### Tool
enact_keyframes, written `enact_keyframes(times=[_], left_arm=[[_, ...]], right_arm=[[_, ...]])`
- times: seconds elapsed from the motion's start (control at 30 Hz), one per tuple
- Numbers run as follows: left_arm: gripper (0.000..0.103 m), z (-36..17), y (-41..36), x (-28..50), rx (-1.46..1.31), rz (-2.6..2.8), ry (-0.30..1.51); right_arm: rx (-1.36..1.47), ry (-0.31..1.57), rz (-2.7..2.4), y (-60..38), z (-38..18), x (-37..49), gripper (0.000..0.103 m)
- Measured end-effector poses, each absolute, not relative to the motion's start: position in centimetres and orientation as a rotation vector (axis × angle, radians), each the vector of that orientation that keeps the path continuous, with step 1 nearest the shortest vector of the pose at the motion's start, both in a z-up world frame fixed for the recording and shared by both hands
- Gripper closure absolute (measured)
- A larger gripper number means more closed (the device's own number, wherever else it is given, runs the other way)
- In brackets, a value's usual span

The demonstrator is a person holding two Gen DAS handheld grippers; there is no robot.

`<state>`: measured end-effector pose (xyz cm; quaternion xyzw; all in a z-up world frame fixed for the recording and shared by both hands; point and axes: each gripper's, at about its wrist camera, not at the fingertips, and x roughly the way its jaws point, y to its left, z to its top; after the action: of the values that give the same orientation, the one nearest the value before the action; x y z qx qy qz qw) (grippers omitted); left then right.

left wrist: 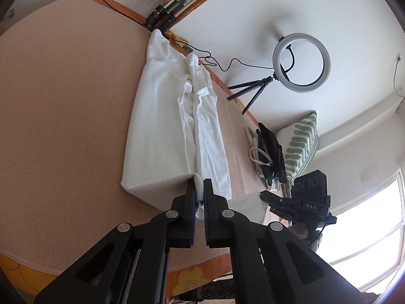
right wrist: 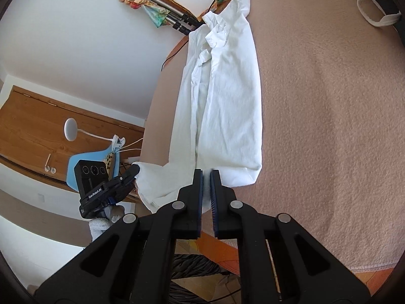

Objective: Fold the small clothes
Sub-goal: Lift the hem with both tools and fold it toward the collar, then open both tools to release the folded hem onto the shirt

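Note:
A white shirt [left wrist: 164,116] lies lengthwise on a beige blanket [left wrist: 63,106], its sides folded inward and its collar at the far end. My left gripper [left wrist: 199,185] is shut on the near hem of the shirt. My right gripper [right wrist: 207,177] is shut on the same hem of the shirt [right wrist: 222,101] at another spot, lifting it slightly. The right gripper also shows in the left wrist view [left wrist: 265,195], and the left gripper shows in the right wrist view [right wrist: 135,170], each pinching white cloth.
A ring light on a small tripod [left wrist: 301,63] and a black cable stand beyond the blanket's far edge. A striped green pillow [left wrist: 302,144], dark clothes and a tote bag [left wrist: 268,152] lie to the right. Tripod legs [right wrist: 172,17] lie near the collar. A blue chair [right wrist: 93,157] stands at the left.

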<state>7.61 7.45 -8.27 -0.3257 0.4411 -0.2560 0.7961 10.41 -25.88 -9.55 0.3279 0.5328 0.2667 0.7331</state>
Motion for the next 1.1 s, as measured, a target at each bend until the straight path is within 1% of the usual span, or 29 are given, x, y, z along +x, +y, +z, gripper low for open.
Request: enact_keyframes(times=[0.1,0.37,0.57,0.77,0.83,0.9,0.93,0.97,1.0,1.03,1.1], left_arm=[[0.099,-7.8,6.8,9.8,-0.637,-0.530,0.939],[0.099,-9.9,6.7,14.1,-0.589,-0.479,0.976],[0.099,-11.1,6.9,15.2,-0.582,-0.446,0.999],[0.099,-11.5,6.6,15.4,-0.558,-0.421,1.004],[0.097,-11.2,6.7,15.5,-0.543,-0.387,0.999],[0.091,-10.6,7.0,15.3,-0.520,-0.359,0.975],[0.089,-10.2,7.2,15.1,-0.505,-0.343,0.957],[0.085,-9.8,7.5,15.0,-0.499,-0.339,0.936],[0.080,-9.4,7.8,14.7,-0.499,-0.339,0.918],[0.079,-9.1,8.0,14.5,-0.498,-0.341,0.906],[0.079,-9.0,8.1,14.2,-0.472,-0.359,0.908]], right_arm=[[0.750,1.167,0.571,-26.3,-9.8,12.7,0.096],[0.802,1.195,0.510,-26.6,-12.2,17.3,0.096],[0.796,1.218,0.466,-26.5,-13.7,19.3,0.096],[0.779,1.195,0.445,-26.9,-13.5,20.1,0.096],[0.748,1.180,0.445,-26.8,-12.9,20.2,0.096],[0.661,1.168,0.412,-26.7,-12.1,20.1,0.095],[0.623,1.171,0.409,-26.6,-11.8,20.0,0.090],[0.595,1.175,0.420,-26.5,-11.6,19.9,0.087],[0.572,1.167,0.427,-26.4,-11.4,19.7,0.080],[0.544,1.162,0.427,-26.3,-11.3,19.4,0.073],[0.485,1.162,0.432,-25.8,-11.3,19.0,0.071]])
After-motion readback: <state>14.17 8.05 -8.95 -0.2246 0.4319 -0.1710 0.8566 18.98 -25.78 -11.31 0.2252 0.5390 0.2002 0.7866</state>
